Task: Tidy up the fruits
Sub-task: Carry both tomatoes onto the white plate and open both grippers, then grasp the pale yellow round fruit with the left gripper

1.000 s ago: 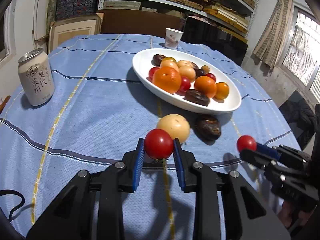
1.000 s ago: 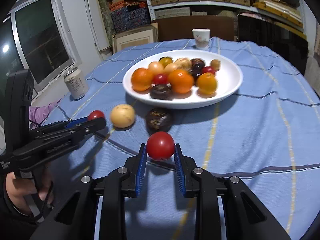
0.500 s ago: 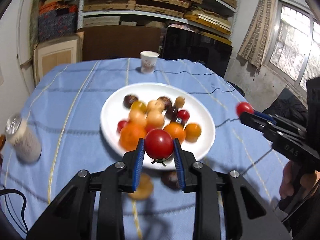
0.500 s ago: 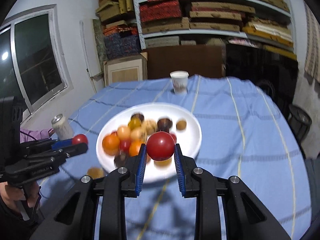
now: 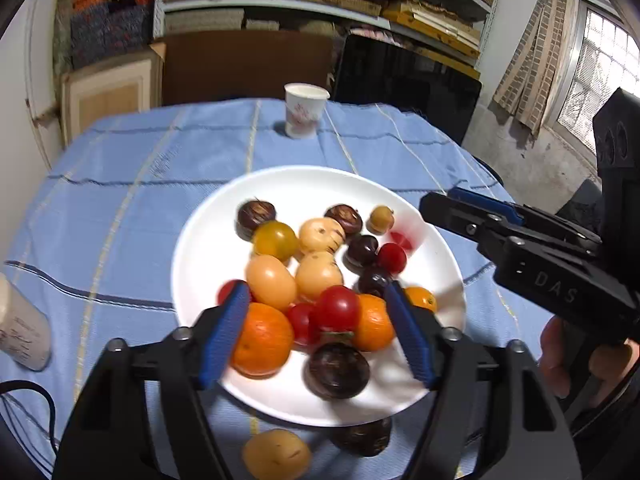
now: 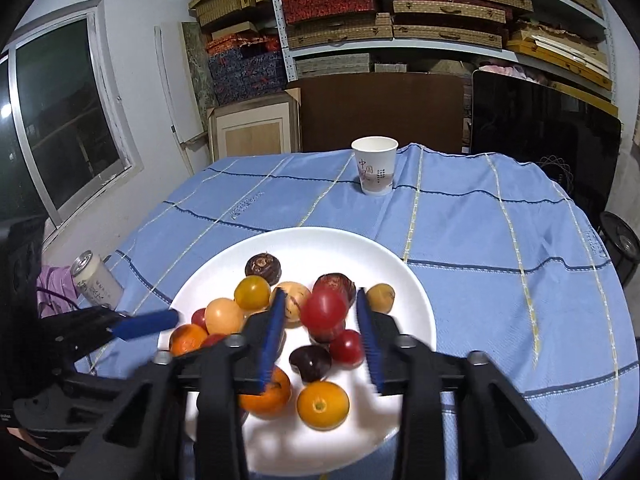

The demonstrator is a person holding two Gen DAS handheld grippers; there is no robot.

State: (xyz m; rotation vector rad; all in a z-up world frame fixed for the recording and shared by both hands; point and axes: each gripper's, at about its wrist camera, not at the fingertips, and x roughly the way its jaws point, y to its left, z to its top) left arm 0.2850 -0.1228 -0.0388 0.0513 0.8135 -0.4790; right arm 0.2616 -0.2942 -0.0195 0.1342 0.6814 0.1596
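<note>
Shelves full of flat boxes fill the top of both frames, and below them the table [image 5: 132, 184] with its blue checked cloth takes the middle. Near the frame centre lies the white plate [image 5: 208, 240], heaped with mixed fruits. Two fruits are not yet on it: a yellow fruit [image 5: 276, 454] and a dark fruit [image 5: 362, 436] at the bottom edge of the left view.

Both tongs have just been opening above the plate. The left tongs [image 5: 320, 330] are spread, and their red tomato [image 5: 338, 308] sits free between the pads on the pile. The right tongs [image 6: 320, 340] are also spread, and their blurred red tomato [image 6: 324, 310] seems to be falling.

To finish this step well, I think both tongs should wait until the tomatoes settle, then lift straight up without touching the pile.
</note>
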